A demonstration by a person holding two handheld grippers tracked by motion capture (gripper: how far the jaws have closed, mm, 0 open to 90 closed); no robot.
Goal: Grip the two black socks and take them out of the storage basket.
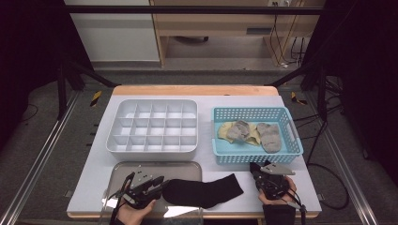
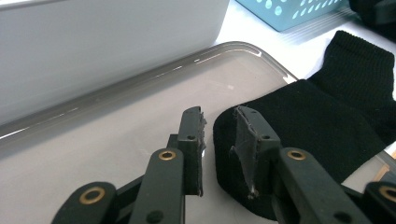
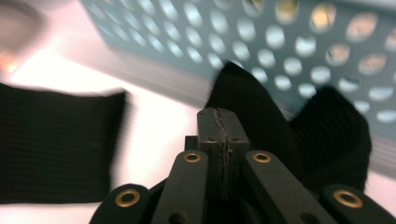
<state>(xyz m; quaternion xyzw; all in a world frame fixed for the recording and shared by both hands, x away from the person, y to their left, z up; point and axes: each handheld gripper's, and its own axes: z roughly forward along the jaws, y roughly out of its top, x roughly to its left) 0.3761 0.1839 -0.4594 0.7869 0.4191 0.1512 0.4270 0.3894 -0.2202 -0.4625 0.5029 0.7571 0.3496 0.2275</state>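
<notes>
Near edge of the table (image 1: 94,178), left of middle: left tongs (image 1: 162,183) low over the tray (image 1: 155,164), jaws apart. Toe end of the black sock (image 1: 204,191) between them, seemingly against one pad, well clear of the other, so not pinched. Same in the left gripper view: left tongs (image 2: 219,119) gaping, bare tray (image 2: 93,154) under one jaw, black sock (image 2: 317,121) under the other.

Sock flat and full length, toe on the tray's right end, cuff out on the table toward the near right corner.

Near right corner: right tongs (image 1: 257,171) closed, pad to pad in the right gripper view (image 3: 218,116), no cloth seen between. Just beyond the tips, a second black sock (image 3: 280,135), bunched up against the basket's front wall. Touching or merely close: cannot tell.

Farther back, left: white box (image 1: 154,149) of small compartments, every one empty. Farther back, right: blue basket (image 1: 256,157) holding two grey socks (image 1: 270,136) and some yellow ones (image 1: 227,133), untouched.

Judging by this, early in the work. Done: one black sock laid out flat, its likely mate out of the basket. Left to do: pairing the two, folding or rolling them, placing the bundle in a compartment, then the same for the grey and yellow socks.
</notes>
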